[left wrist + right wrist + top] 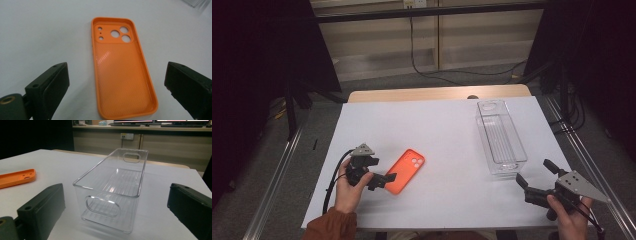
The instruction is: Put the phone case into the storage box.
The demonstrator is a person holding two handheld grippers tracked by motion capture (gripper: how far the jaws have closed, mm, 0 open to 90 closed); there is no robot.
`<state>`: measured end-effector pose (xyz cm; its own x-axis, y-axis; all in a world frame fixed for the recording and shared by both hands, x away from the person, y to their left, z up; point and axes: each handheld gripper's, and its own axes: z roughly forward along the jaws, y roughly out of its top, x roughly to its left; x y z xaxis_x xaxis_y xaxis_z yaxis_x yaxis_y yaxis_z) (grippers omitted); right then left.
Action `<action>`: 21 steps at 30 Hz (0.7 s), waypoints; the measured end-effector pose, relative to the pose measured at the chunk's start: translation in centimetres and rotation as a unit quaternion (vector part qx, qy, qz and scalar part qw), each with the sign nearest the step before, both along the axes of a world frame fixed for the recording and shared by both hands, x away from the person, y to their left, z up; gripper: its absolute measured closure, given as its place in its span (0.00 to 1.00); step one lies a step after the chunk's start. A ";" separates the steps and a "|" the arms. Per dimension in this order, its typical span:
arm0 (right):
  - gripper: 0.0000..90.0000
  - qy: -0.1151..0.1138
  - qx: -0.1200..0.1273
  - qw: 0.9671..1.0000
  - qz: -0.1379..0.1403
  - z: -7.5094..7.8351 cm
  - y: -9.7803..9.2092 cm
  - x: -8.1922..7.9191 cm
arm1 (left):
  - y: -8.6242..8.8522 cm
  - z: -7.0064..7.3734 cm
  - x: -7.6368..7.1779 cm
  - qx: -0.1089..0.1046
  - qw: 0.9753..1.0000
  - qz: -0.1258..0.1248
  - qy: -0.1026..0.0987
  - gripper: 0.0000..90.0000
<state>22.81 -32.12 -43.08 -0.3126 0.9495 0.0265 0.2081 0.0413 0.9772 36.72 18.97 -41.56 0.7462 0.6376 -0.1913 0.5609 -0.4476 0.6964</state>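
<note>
The orange soft-plastic phone case lay flat, inside up, on the white counter, not yet grasped: the left hand-held gripper straddled its near end, jaws apart. The right hand-held gripper gaped empty near the clear rectangular plastic bin.

High view looks down the table; gripper views sit low, sharing the phone case.

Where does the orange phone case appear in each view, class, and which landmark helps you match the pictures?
High view: orange phone case lower left of centre, by the left tongs.
Left gripper view: centre, between the jaws.
Right gripper view: far left edge.
Shared landmark: the white table sheet.
</note>
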 end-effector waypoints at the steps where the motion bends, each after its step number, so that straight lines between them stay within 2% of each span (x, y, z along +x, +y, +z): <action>1: 0.01 0.000 0.000 1.000 0.000 0.0 0.0 0.0 | -0.2 0.0 0.0 0.005 1.000 -0.001 -0.001 0.07; 3: 0.01 -0.001 0.000 1.000 0.002 0.0 0.0 0.0 | -0.6 -0.1 0.1 0.012 1.000 -0.006 -0.001 0.06; 5: 0.01 -0.001 -0.001 1.000 0.002 0.0 0.0 0.0 | -0.8 -0.2 0.3 0.004 1.000 -0.007 0.009 0.06; 11: 0.01 -0.001 0.000 1.000 0.003 0.0 0.0 0.0 | -1.8 -0.5 1.0 0.031 0.999 -0.002 0.021 0.06; 13: 0.01 -0.001 0.000 1.000 0.002 0.0 0.0 0.0 | -2.2 -0.6 1.1 0.053 0.998 -0.001 0.026 0.06; 16: 0.01 -0.001 0.000 1.000 0.002 0.0 0.0 0.1 | -2.6 -0.8 1.3 0.044 0.998 -0.007 0.037 0.06; 18: 0.01 -0.002 -0.001 1.000 0.002 0.0 0.0 0.1 | -3.0 -0.8 1.4 0.056 0.998 -0.006 0.035 0.06; 21: 0.01 0.000 0.000 1.000 0.002 0.0 0.0 0.1 | -3.4 -1.1 1.8 0.060 0.997 -0.004 0.041 0.06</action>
